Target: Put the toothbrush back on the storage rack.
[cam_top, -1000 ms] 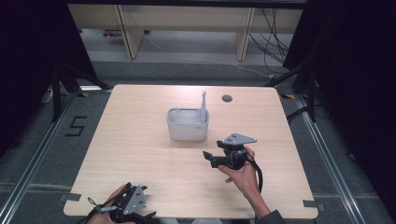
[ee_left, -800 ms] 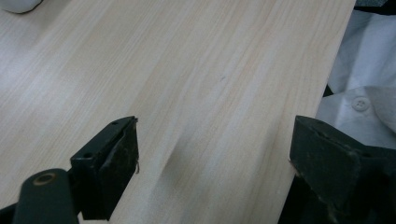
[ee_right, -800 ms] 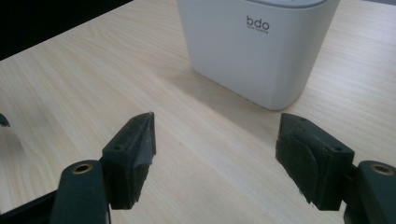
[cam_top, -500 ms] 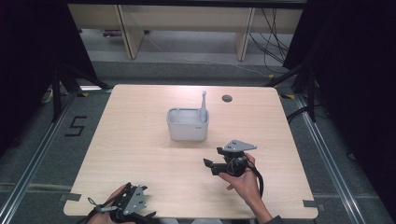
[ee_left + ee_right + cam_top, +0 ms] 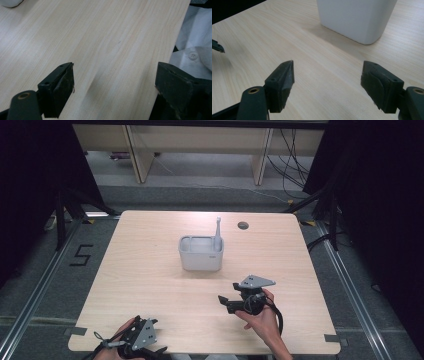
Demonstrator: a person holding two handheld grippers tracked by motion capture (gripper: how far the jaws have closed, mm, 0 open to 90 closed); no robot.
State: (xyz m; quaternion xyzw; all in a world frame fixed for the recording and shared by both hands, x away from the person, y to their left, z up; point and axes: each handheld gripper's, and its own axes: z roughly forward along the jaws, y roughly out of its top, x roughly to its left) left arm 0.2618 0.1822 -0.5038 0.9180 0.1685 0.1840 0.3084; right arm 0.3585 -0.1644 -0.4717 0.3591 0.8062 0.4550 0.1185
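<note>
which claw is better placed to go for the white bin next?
Right. The right claw is open, empty and near the white rectangular plastic bin; the left claw sits at the table's near edge.

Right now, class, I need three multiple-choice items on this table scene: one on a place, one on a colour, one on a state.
1. Where does the bin stand?
A. table middle
B. left edge
C. floor

2. What colour is the bin?
A. red
B. white
C. black

3. How is the right gripper?
A. shut on the bin
B. shut, empty
C. open, empty

Key: 1 A, the high view shows it mid-table; 2 B, its walls are white; 3 C, bare wood lies between its parted jaws.
</note>
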